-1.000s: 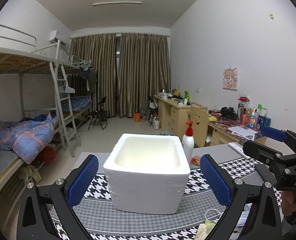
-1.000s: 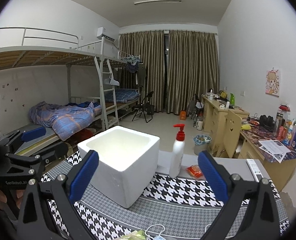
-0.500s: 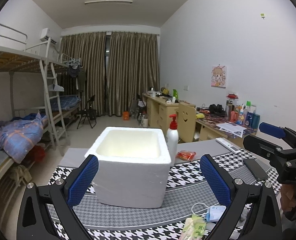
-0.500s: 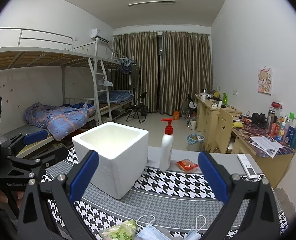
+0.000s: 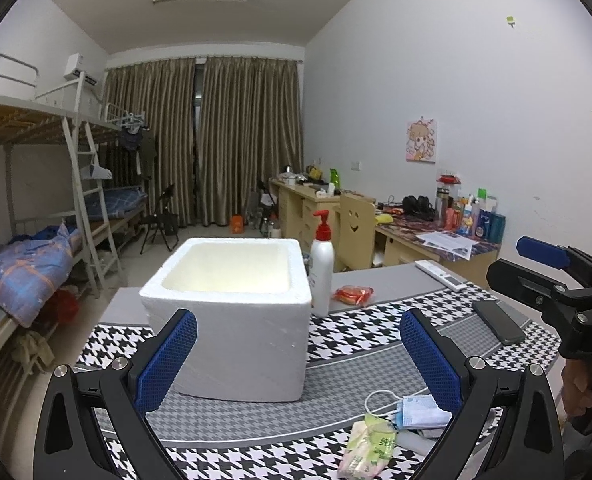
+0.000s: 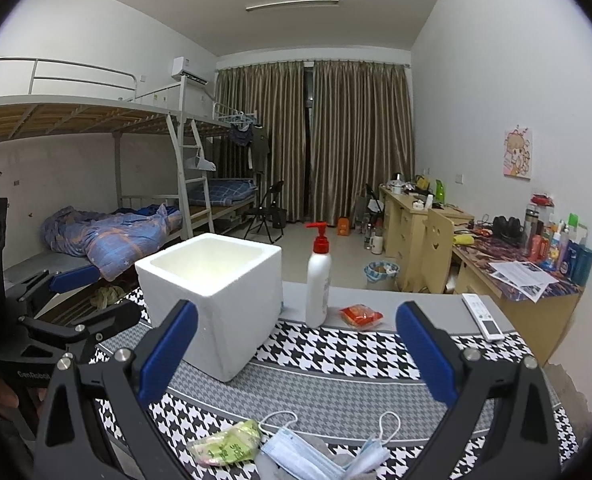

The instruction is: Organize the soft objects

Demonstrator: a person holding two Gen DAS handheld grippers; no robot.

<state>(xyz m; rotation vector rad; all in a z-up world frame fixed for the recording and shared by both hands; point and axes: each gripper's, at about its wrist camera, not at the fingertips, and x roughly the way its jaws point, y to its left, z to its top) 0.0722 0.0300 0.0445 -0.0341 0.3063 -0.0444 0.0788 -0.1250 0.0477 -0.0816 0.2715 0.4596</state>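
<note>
Right wrist view: crumpled blue face masks (image 6: 315, 454) lie beneath both grippers' spread, empty fingers (image 6: 168, 354).

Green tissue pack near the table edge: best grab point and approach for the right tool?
Pinch the green tissue pack across its short width, mid-length, coming straight down from above. It lies flat on the tablecloth, its long axis roughly left-right, beside the blue face mask. The right tool is already open.
</note>
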